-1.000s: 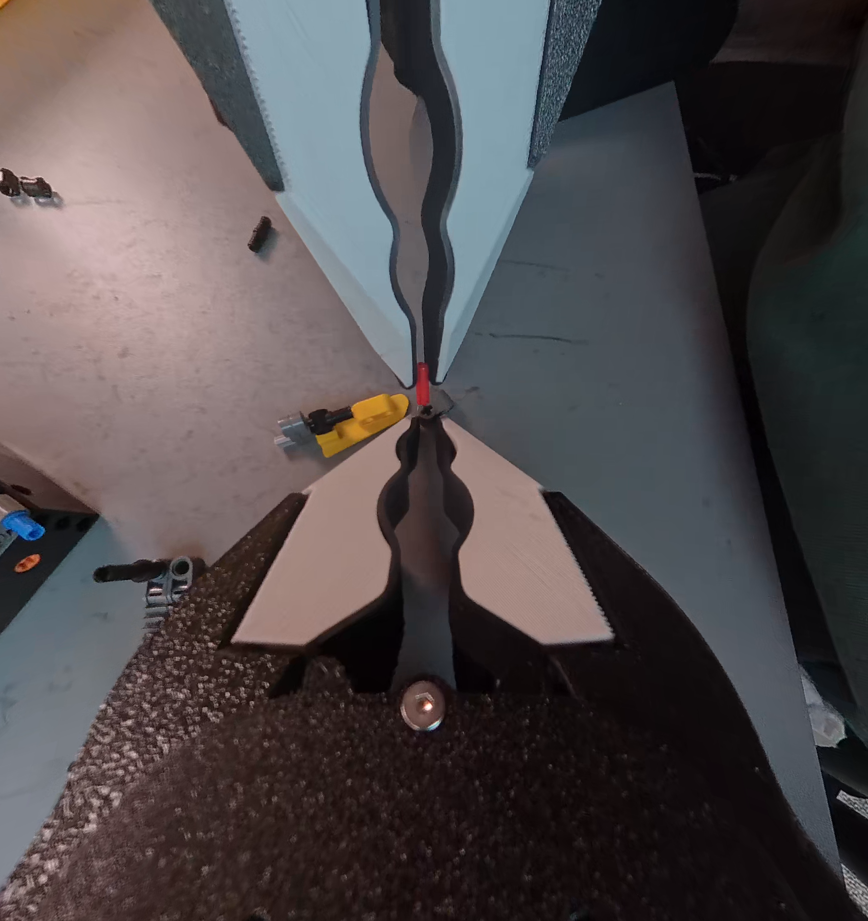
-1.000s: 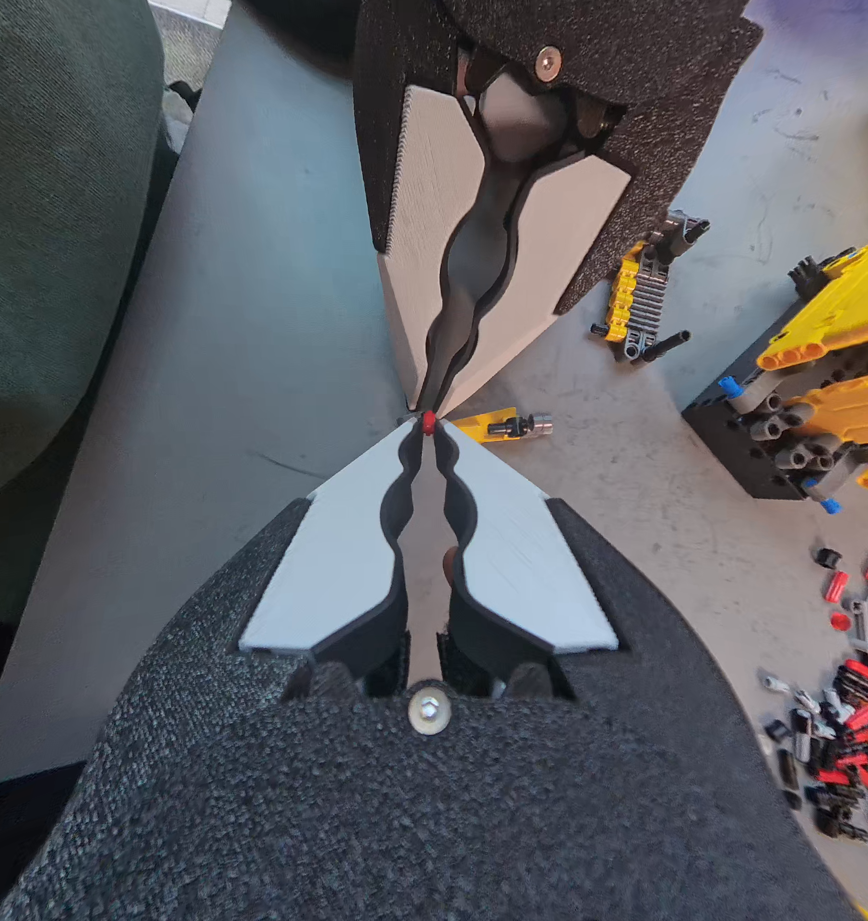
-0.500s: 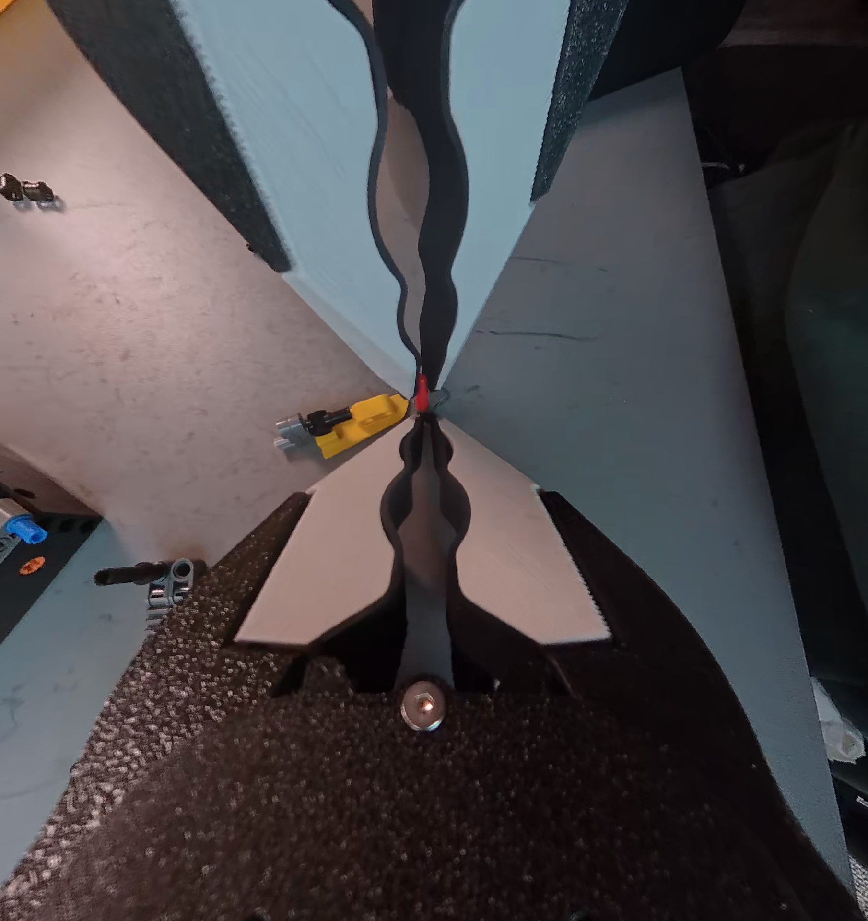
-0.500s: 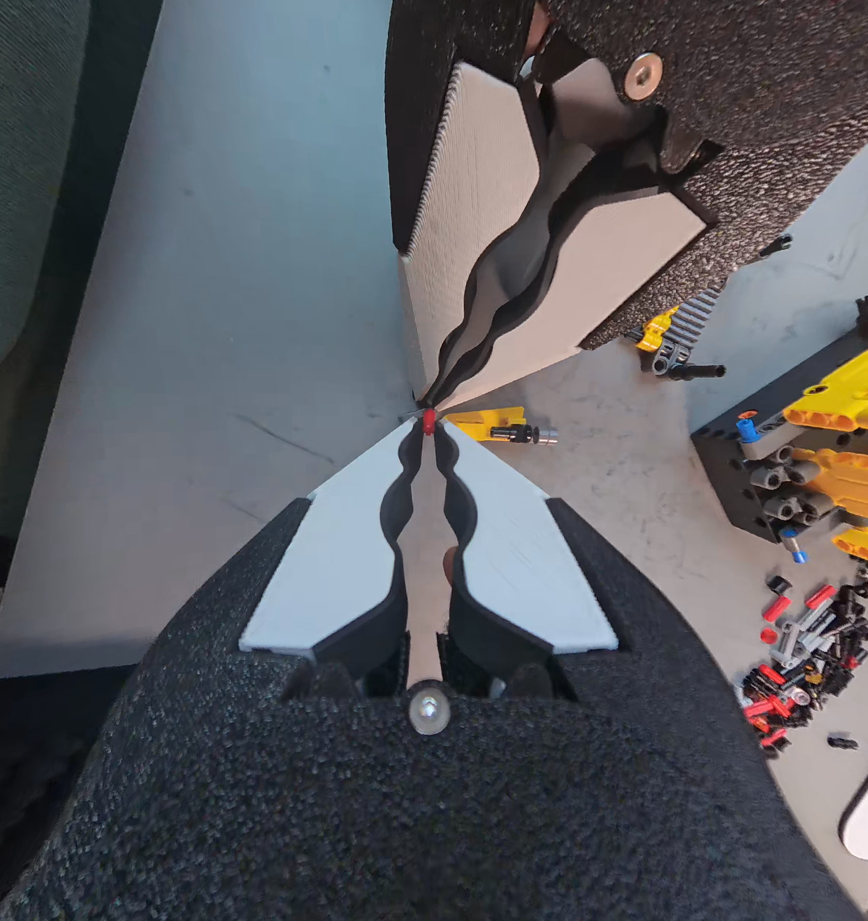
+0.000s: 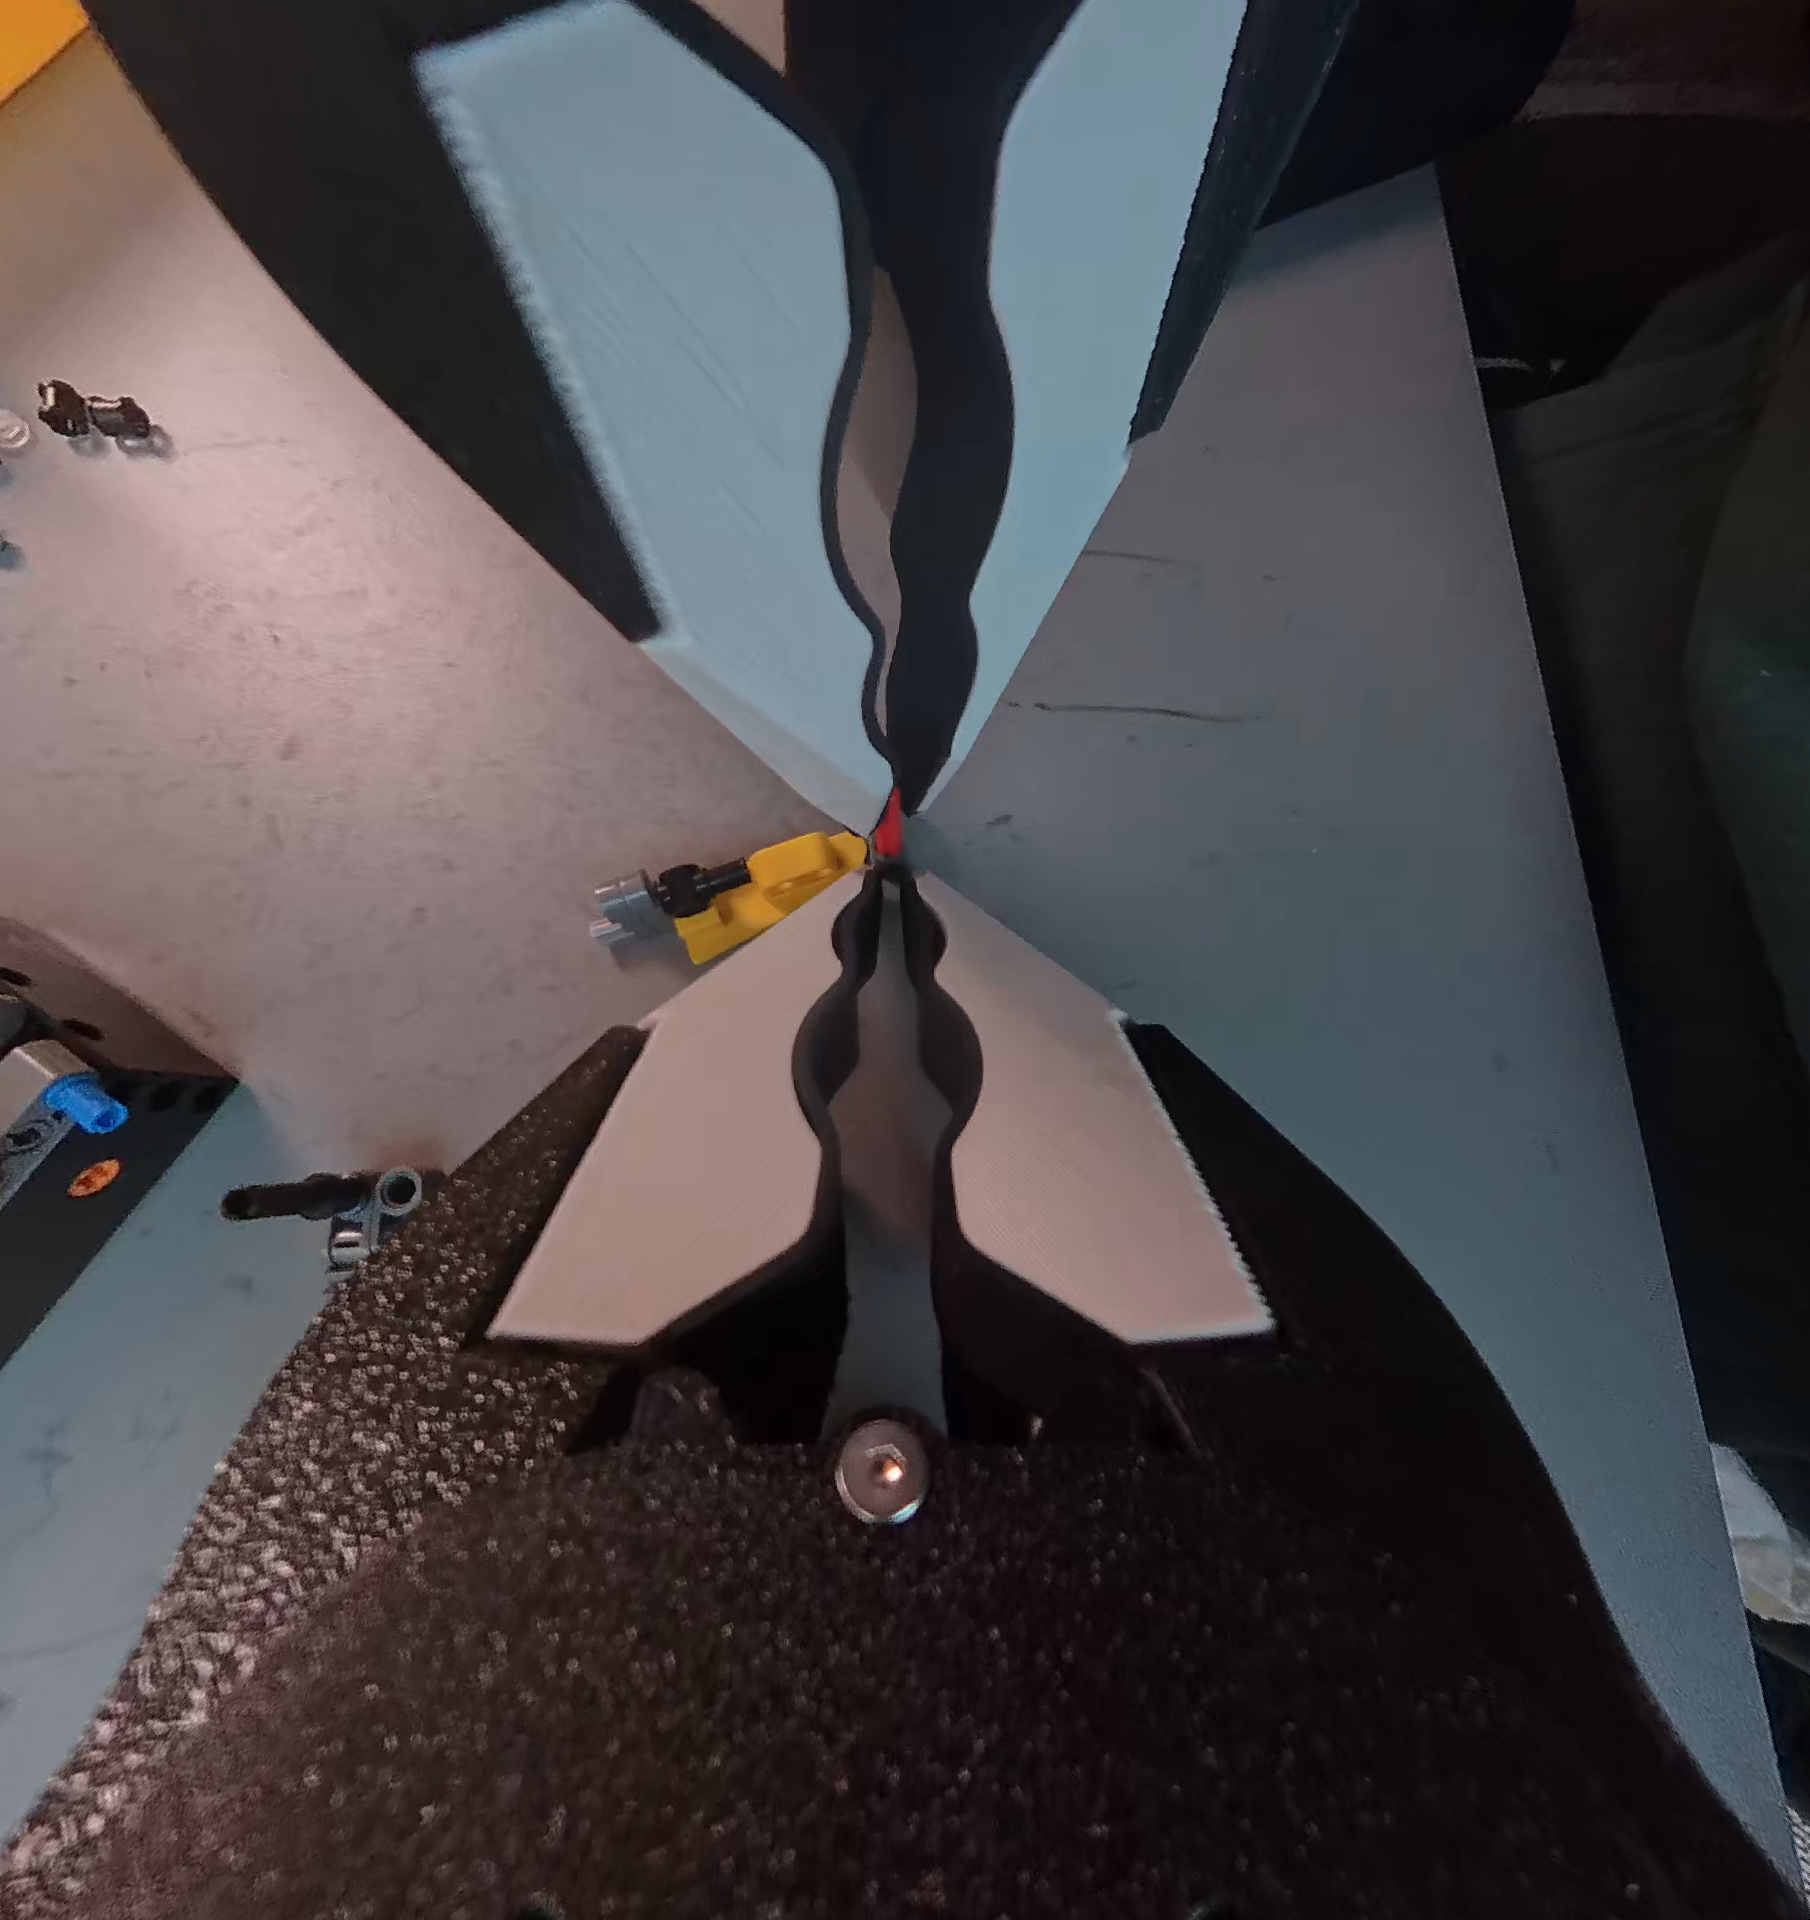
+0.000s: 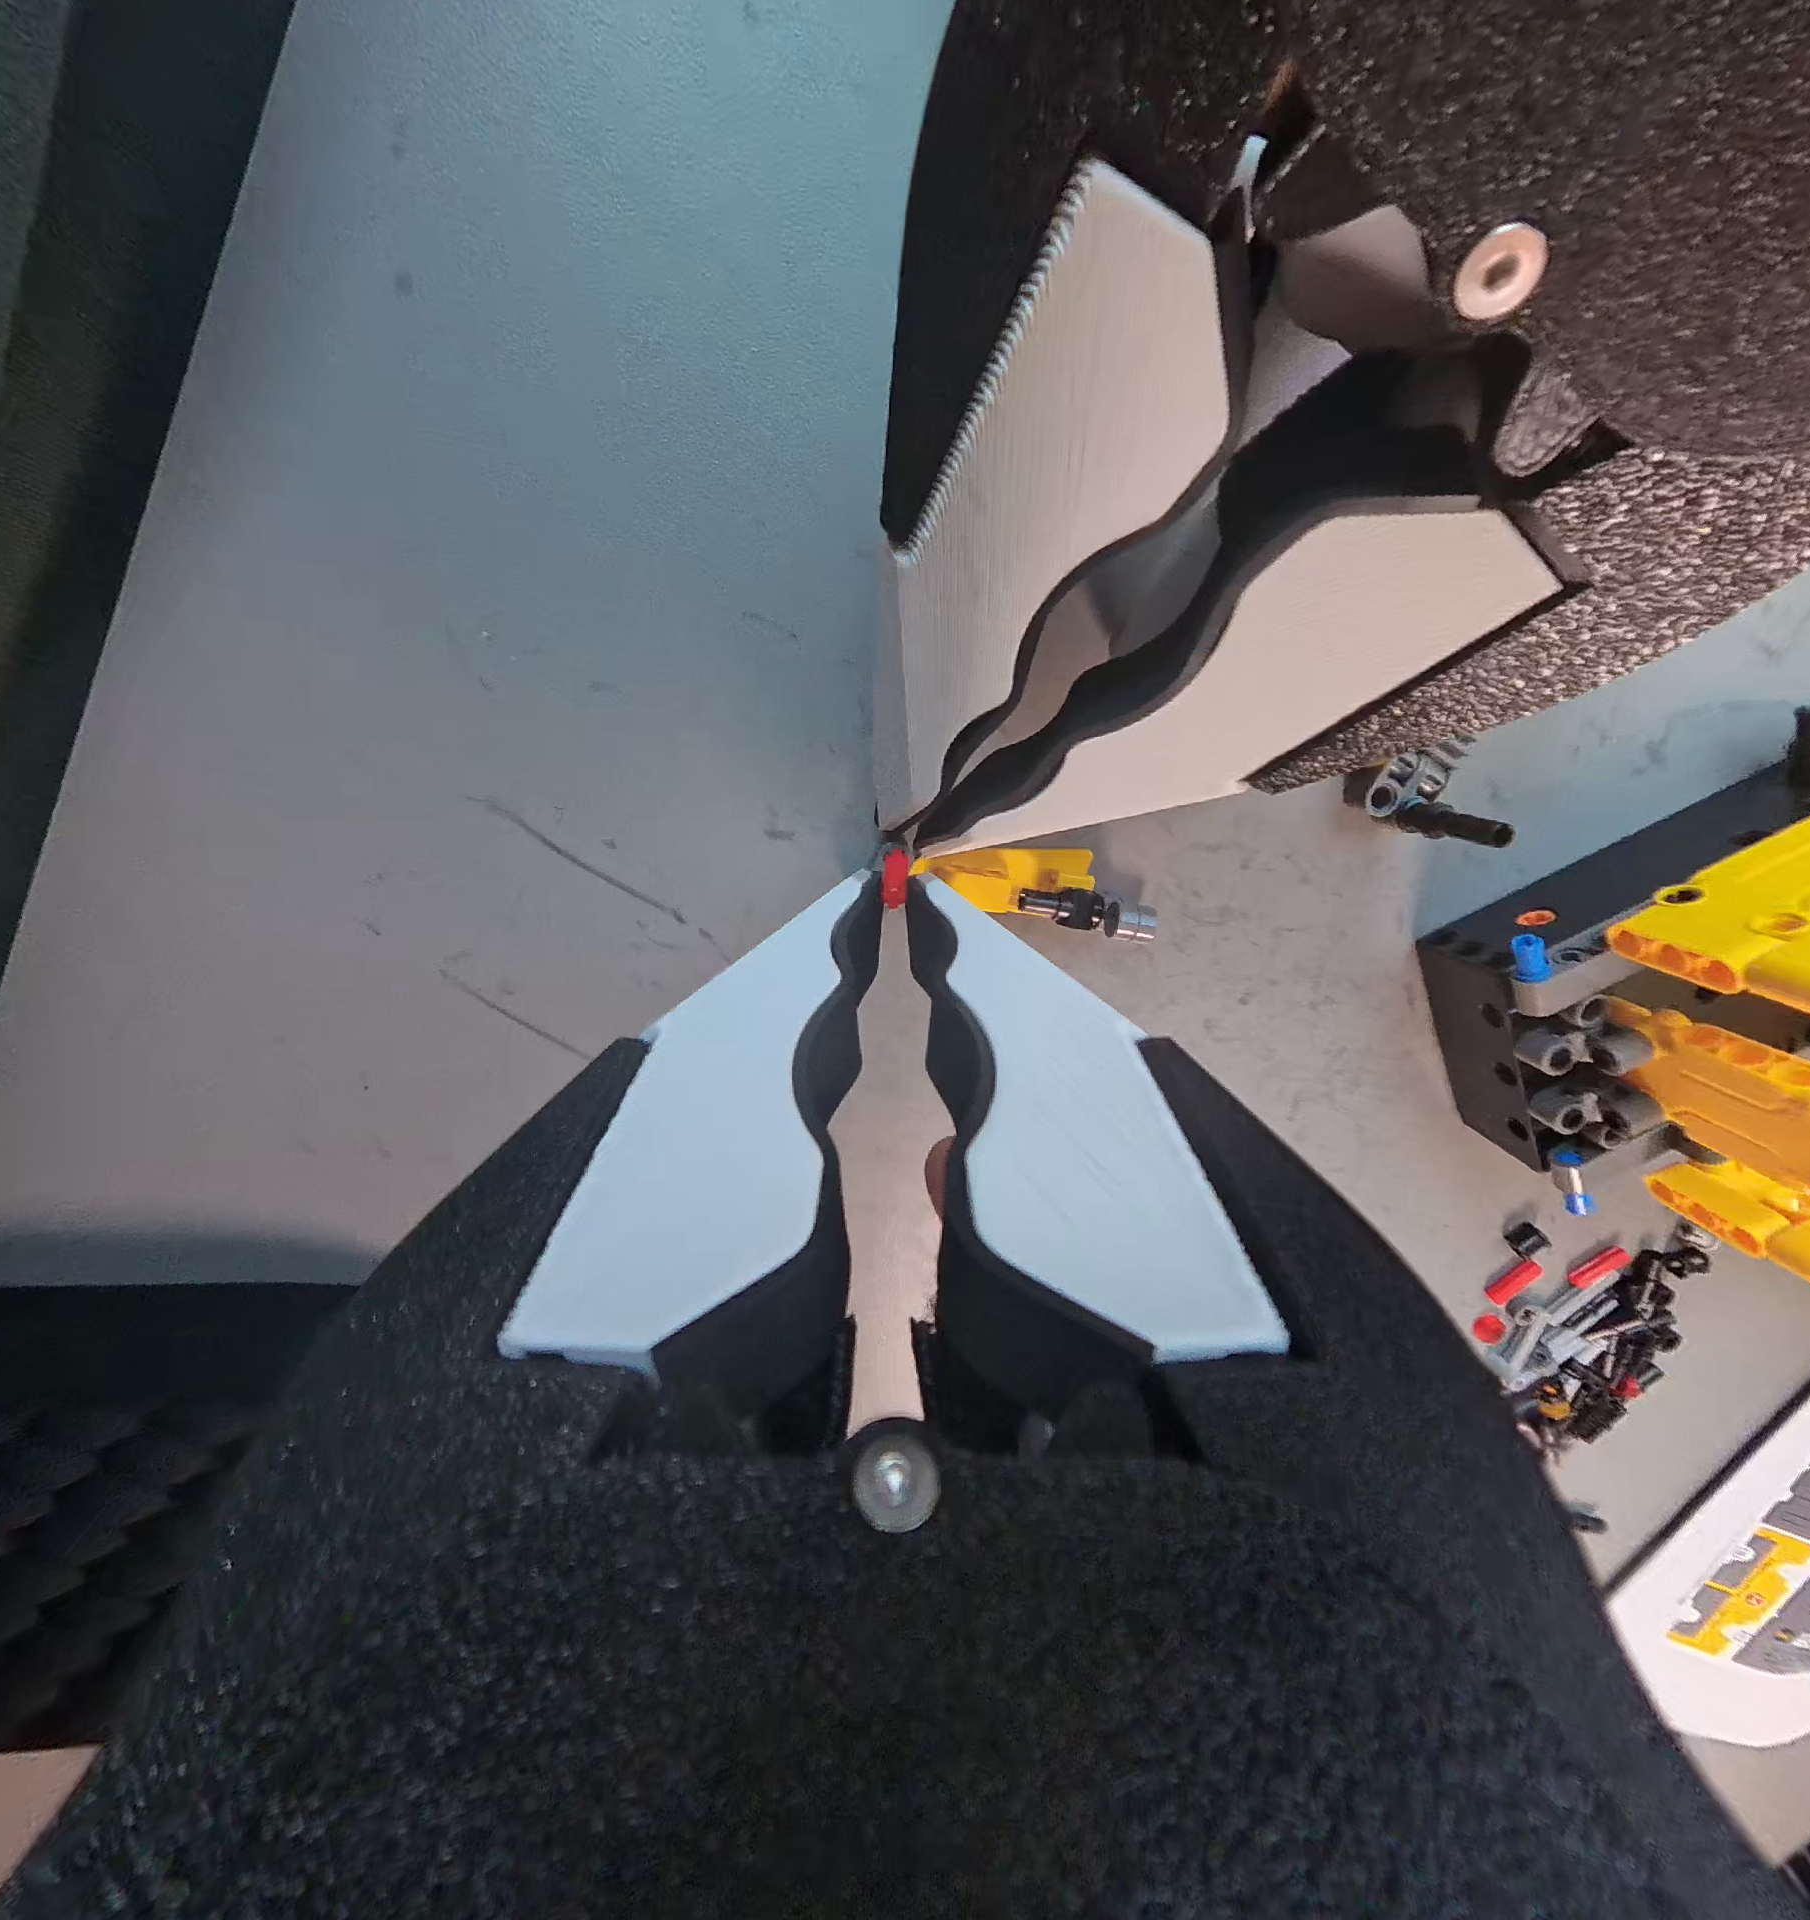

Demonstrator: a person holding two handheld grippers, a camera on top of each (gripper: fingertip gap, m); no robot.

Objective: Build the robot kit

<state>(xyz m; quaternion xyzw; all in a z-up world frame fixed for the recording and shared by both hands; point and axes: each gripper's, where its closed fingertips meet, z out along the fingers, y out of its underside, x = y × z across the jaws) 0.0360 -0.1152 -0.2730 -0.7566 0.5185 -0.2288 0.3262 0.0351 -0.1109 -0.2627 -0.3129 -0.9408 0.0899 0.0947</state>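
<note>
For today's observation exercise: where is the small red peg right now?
In both wrist views the red peg sits mid-frame, pinched at the right gripper tips, meeting the left gripper tips, with the yellow piece on the table beside it.

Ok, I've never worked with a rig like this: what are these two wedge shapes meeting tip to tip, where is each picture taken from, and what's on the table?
There is no robot arm: a person holds one two-finger gripper in each hand, and a camera on each looks forward along its fingers. In the left wrist view, the left gripper fills the bottom and the right one comes in from the top; the right wrist view shows the right gripper at the bottom, the left above. Both are shut, tips meeting on a small red pin; which one truly grips it I can't tell. Under them on the grey table lies a yellow piece with a black pin. Farther off stand a yellow and black brick model, a pile of small loose parts and a printed booklet.
</note>
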